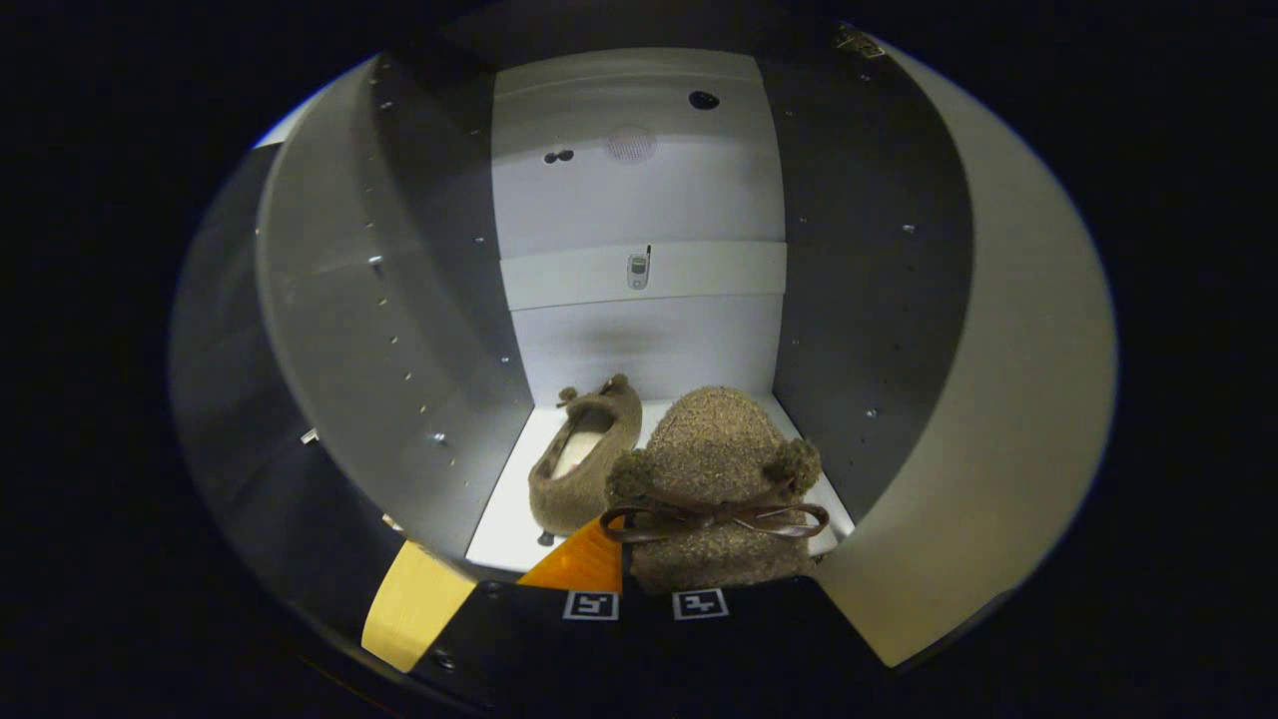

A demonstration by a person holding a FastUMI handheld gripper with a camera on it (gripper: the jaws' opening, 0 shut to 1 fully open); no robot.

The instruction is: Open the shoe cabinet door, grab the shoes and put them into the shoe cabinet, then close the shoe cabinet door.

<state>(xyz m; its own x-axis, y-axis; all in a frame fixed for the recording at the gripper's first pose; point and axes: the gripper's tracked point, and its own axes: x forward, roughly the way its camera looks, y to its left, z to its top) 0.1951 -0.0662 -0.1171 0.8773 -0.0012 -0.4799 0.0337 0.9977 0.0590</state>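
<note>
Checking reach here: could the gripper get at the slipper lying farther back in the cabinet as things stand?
Probably not directly: the gripper is at the near slipper, which sits between its fingers. The far slipper lies beyond, to the side.

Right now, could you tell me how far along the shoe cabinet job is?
Done: the white shoe cabinet stands open, and one fuzzy brown slipper lies on its bottom shelf. In hand: the gripper carries the second brown slipper with a bow at the shelf's front edge; the finger grip is hidden. Left: release it, then close the door.
</note>
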